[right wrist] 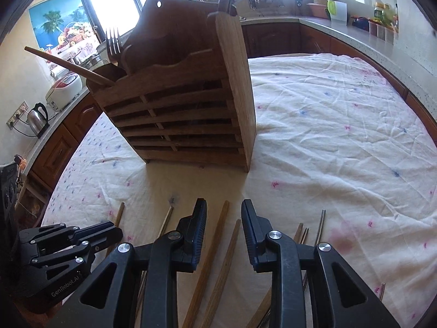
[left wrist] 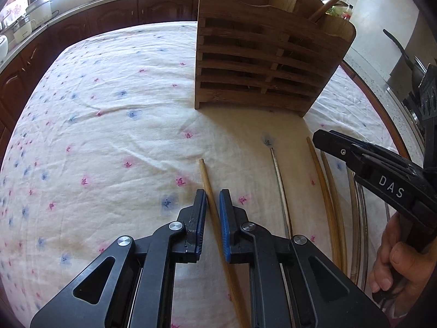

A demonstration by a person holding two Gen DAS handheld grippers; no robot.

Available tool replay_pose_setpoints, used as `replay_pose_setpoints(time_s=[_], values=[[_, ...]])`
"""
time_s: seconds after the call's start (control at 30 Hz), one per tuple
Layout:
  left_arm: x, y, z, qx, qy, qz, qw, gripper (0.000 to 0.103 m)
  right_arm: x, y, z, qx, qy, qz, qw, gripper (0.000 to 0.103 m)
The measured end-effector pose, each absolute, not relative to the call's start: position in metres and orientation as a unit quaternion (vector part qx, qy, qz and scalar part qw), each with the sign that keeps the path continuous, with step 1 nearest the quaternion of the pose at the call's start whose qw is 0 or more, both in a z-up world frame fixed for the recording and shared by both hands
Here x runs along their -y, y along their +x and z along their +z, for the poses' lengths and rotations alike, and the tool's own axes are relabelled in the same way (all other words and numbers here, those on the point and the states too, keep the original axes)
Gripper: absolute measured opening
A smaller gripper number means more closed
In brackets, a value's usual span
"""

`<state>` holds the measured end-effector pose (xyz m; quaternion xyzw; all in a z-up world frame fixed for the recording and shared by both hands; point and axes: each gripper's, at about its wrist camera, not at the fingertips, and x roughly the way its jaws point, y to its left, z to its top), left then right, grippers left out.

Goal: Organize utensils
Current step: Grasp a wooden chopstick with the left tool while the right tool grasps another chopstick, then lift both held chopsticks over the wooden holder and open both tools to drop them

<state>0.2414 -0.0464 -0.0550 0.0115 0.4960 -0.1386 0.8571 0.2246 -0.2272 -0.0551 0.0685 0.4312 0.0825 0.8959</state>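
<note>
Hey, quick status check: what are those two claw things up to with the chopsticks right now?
Left gripper shut on wooden chopstick. Right gripper open, two wooden chopsticks lying between its jaws. Wooden holder ahead on the cloth, path clear.

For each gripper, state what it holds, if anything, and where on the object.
Left gripper: wooden chopstick, gripped near its far end. Right gripper: nothing gripped.

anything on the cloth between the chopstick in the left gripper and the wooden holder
Nothing visible. The left gripper is shut on the wooden chopstick, and only bare tablecloth lies between it and the utensil holder.
</note>
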Motion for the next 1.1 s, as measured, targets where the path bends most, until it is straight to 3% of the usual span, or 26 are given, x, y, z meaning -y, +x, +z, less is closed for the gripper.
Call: replay_pose_setpoints(time_s=[0.3,0.4,0.53,0.8,1.1], values=[[0.053,0.237,-0.056,-0.472,0.035,-0.141,0.869,0.007,0.213,0.232,-0.070,-0.454,0.020,0.076,0.888,0.027],[0.048,0.237,-0.054,-0.473,0.028,-0.138,0.870,0.005,0.209,0.231,-0.070,-0.454,-0.008,0.068,0.888,0.010],[0.043,0.230,-0.050,-0.470,0.013,-0.149,0.870,0.004,0.220,0.227,-0.065,-0.452,0.028,0.079,0.888,0.003],[0.017,0.207,-0.017,-0.442,-0.028,-0.164,0.881,0.004,0.251,0.198,-0.034,-0.408,0.113,0.101,0.900,0.003],[0.018,0.186,0.009,-0.418,-0.048,-0.181,0.889,0.004,0.263,0.196,-0.029,-0.399,0.130,0.090,0.903,0.003]])
